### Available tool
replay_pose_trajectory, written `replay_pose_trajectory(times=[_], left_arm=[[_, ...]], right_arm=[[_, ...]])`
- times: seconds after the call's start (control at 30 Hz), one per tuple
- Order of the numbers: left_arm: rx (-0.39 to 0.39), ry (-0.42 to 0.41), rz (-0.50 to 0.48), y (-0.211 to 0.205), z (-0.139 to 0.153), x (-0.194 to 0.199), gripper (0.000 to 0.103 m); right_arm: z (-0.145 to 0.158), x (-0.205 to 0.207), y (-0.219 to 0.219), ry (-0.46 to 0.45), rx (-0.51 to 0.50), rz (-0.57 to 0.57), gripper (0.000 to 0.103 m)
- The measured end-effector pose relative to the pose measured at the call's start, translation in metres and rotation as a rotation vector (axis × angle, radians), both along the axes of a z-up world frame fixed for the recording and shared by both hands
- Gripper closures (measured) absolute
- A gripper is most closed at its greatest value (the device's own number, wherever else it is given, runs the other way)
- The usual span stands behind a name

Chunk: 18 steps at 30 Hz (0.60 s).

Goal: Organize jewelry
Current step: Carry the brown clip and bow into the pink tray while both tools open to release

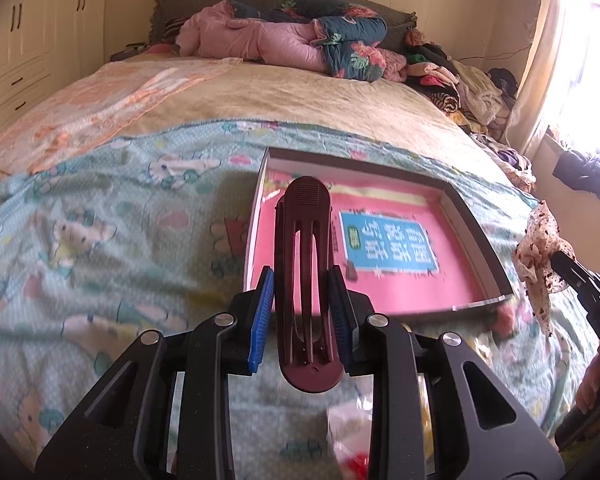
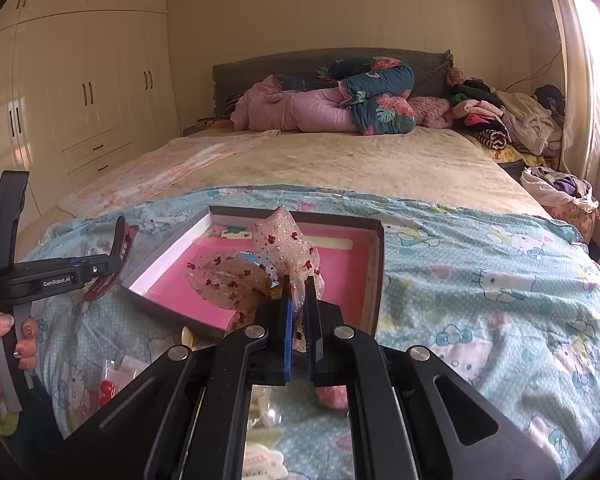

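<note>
My left gripper [image 1: 302, 284] is shut on a dark red hair clip [image 1: 305, 264] and holds it upright above the near left edge of a shallow box with a pink bottom [image 1: 396, 292]. The clip also shows in the right wrist view [image 2: 114, 258]. My right gripper [image 2: 298, 292] is shut on a sheer bow with red spots [image 2: 260, 264], held over the near side of the box [image 2: 374, 264]. The bow appears at the right edge of the left wrist view [image 1: 540, 256].
The box lies on a Hello Kitty quilt [image 2: 480, 280] on a bed. Small hair accessories [image 2: 108, 388] lie on the quilt near me. Bedding [image 1: 284, 40] and a clothes pile [image 1: 460, 80] sit at the far end. A wardrobe [image 2: 80, 88] stands left.
</note>
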<state>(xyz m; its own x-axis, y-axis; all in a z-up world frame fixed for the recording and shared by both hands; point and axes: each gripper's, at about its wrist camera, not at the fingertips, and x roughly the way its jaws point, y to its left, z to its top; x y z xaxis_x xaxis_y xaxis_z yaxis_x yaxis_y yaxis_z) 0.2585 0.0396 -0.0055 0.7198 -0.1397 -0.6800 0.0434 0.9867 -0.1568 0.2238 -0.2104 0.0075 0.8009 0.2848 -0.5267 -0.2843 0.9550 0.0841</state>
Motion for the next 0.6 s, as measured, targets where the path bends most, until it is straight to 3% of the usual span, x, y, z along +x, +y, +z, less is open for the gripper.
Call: replay_pose_trajectory(times=[0.3, 0.6], left_arm=[[0.059, 0.001, -0.001, -0.011, -0.006, 0.040, 0.083], [0.080, 0.070, -0.023, -0.020, -0.032, 0.074, 0.083]], right_arm=[[-0.009, 0.045, 0.004, 0.024, -0.005, -0.025, 0.098], [-0.035, 0.098, 0.001, 0.116, -0.010, -0.056, 0.098]])
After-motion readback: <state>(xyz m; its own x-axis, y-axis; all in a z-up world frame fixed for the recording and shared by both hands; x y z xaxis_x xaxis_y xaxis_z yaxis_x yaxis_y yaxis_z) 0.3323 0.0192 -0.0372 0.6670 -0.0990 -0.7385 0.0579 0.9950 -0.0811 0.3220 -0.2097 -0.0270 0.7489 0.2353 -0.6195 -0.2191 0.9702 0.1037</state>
